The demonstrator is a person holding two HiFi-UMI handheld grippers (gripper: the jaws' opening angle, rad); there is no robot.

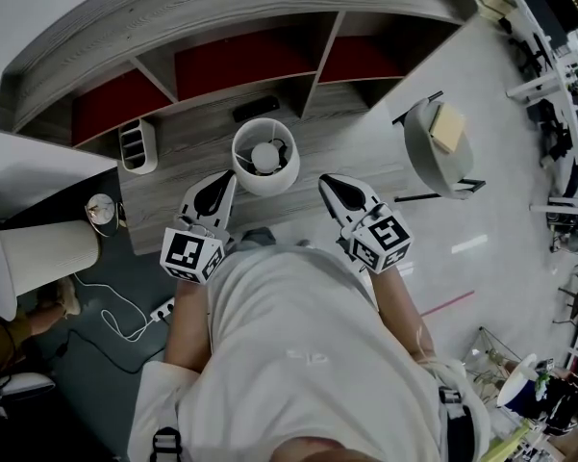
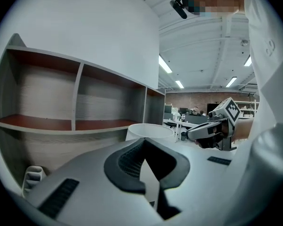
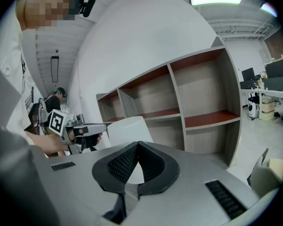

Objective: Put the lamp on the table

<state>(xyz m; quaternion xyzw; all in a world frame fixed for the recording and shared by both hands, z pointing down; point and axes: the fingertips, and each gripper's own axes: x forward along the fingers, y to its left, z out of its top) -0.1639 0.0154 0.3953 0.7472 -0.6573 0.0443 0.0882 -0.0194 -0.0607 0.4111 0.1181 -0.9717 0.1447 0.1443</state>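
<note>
So, the left tongs (image 1: 223, 183) and right tongs (image 1: 332, 186) are both held shut on nothing, with the lamp (image 1: 265, 157) stood upright on the worktop (image 1: 351, 138) between them.

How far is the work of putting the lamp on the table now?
Done, it seems: the lamp stands upright on the table, before the shelves. In hand: nothing; the left gripper and right gripper are shut and empty beside it. Left: probably only pulling back.
</note>
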